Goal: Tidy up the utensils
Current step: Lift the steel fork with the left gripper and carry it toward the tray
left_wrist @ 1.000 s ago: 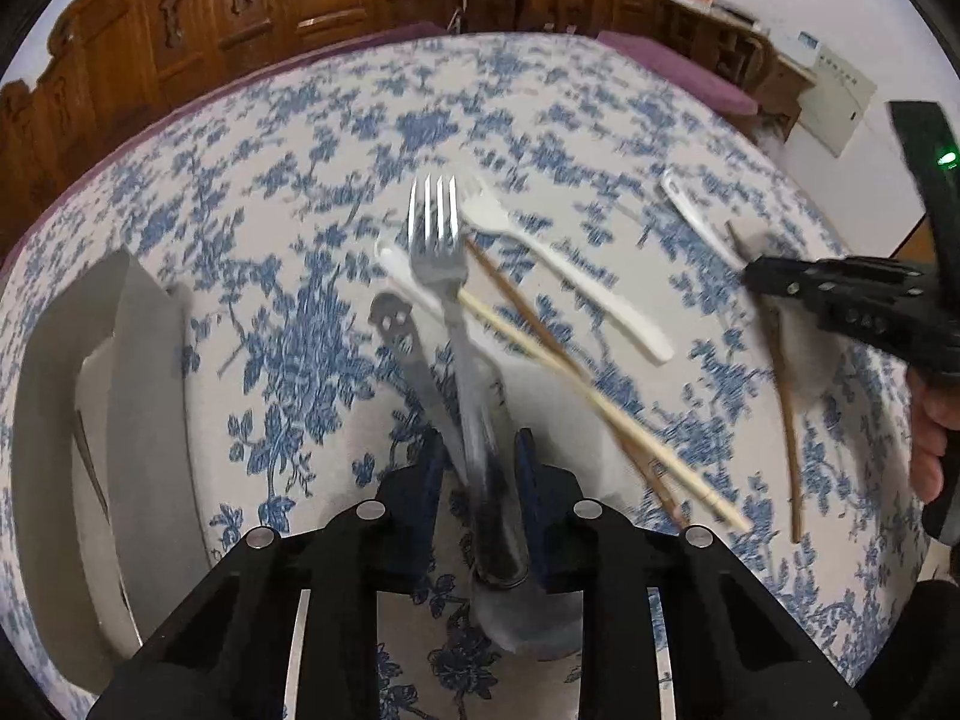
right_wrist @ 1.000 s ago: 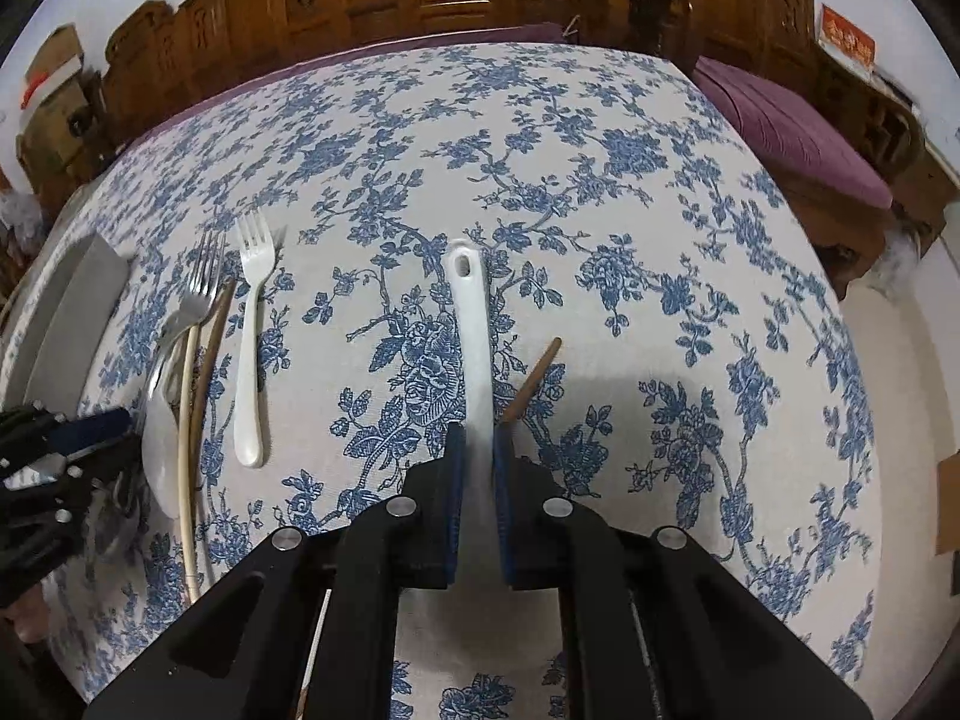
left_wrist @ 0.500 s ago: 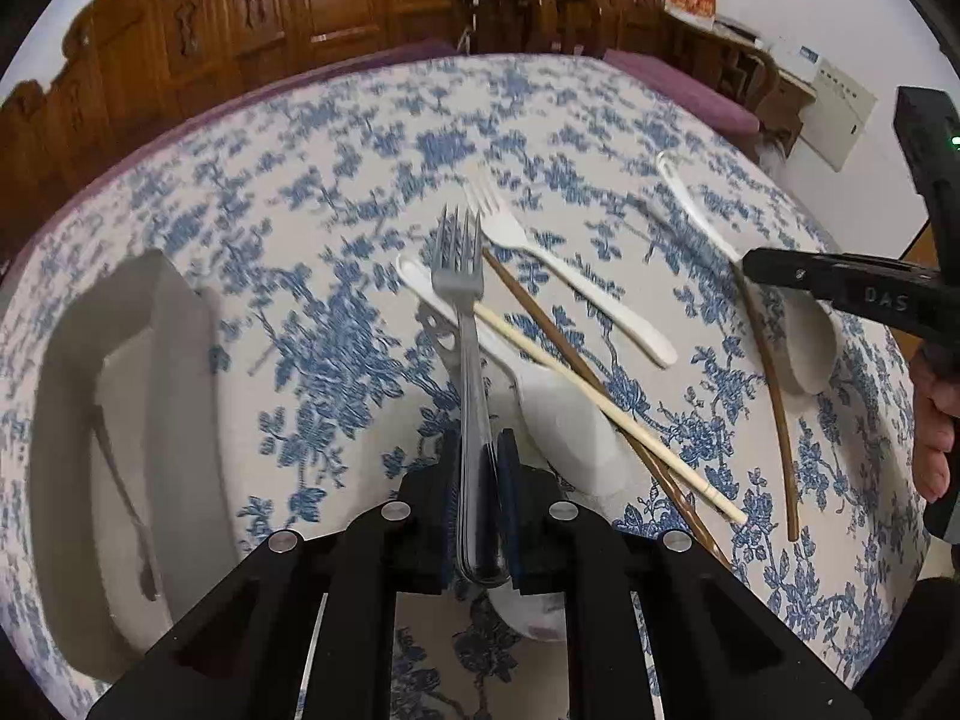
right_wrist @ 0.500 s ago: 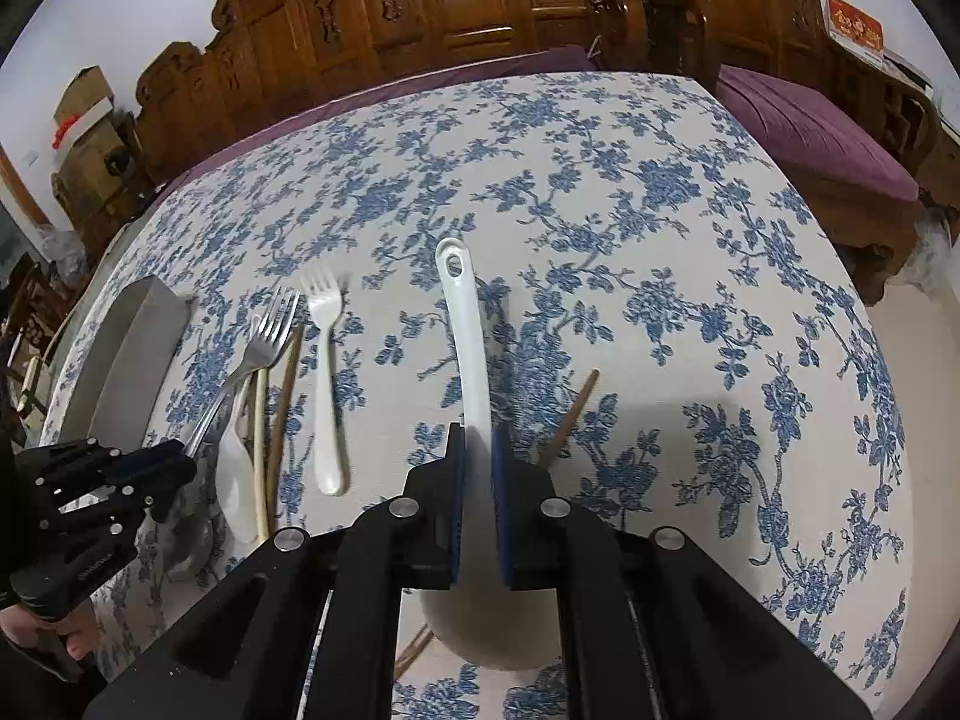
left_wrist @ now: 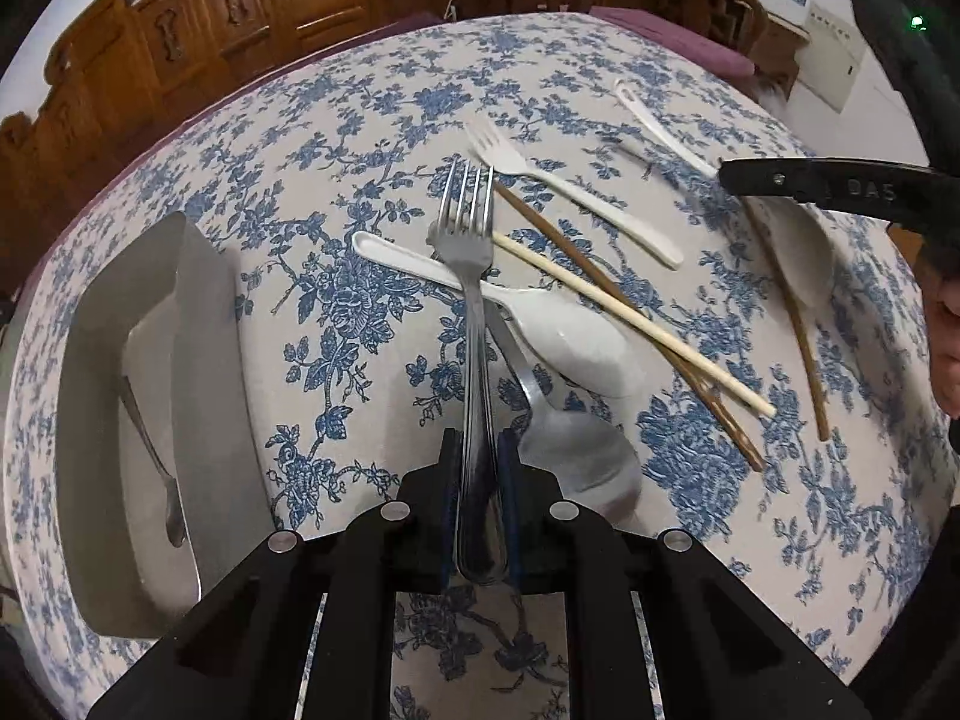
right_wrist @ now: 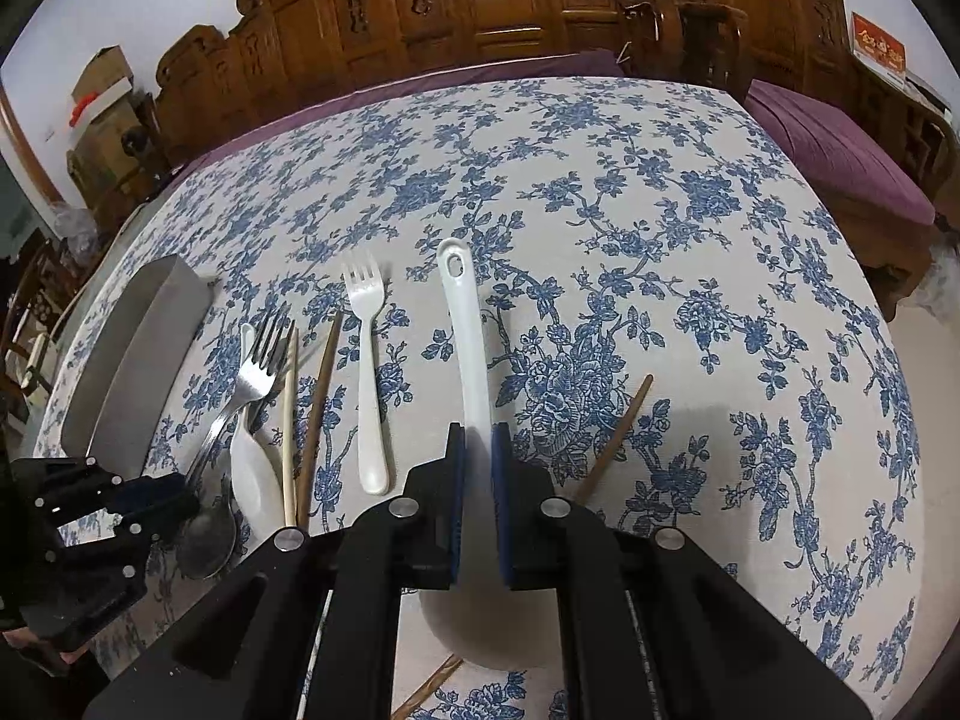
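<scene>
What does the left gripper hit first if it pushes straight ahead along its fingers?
The left gripper, shut on the steel fork, looks lifted. Straight ahead, the fork tines lead; beneath them lies the white plastic spoon, whose handle crosses that line. Height is unclear, so it may pass over.

1. Bare tablecloth [left_wrist: 336,360] lies open between the grey tray [left_wrist: 204,360] and the utensil pile.
2. White spoon [left_wrist: 540,324], metal spoon [left_wrist: 570,450] and crossed chopsticks [left_wrist: 630,324] crowd the middle.
3. Wide clear cloth right of the lone brown chopstick [right_wrist: 618,438].
4. A small spoon [left_wrist: 156,462] sits inside the tray.
</scene>
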